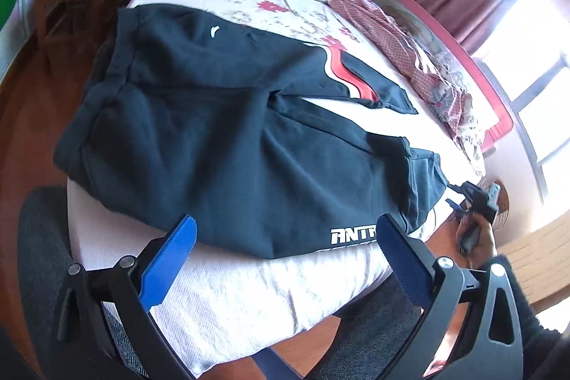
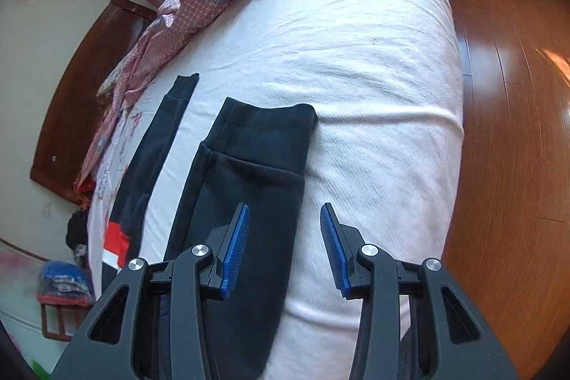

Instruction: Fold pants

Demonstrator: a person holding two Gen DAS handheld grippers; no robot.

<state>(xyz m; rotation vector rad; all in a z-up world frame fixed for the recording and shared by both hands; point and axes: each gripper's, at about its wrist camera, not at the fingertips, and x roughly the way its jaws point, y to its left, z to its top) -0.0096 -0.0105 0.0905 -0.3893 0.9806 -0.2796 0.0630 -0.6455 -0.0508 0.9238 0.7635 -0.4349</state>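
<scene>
Jaws spread empty over pants [image 1: 221, 116] on white bed [image 2: 374, 59], wooden floor [image 2: 516, 130] beyond.

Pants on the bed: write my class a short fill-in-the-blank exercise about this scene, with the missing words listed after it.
1. The dark pants lie spread flat on the ____.
2. The stripe on one leg is white and ____.
3. Between the fingers of the left gripper there is ____ held.
4. The floor beside the bed is made of ____.

Missing words: bed; red; nothing; wood
</scene>
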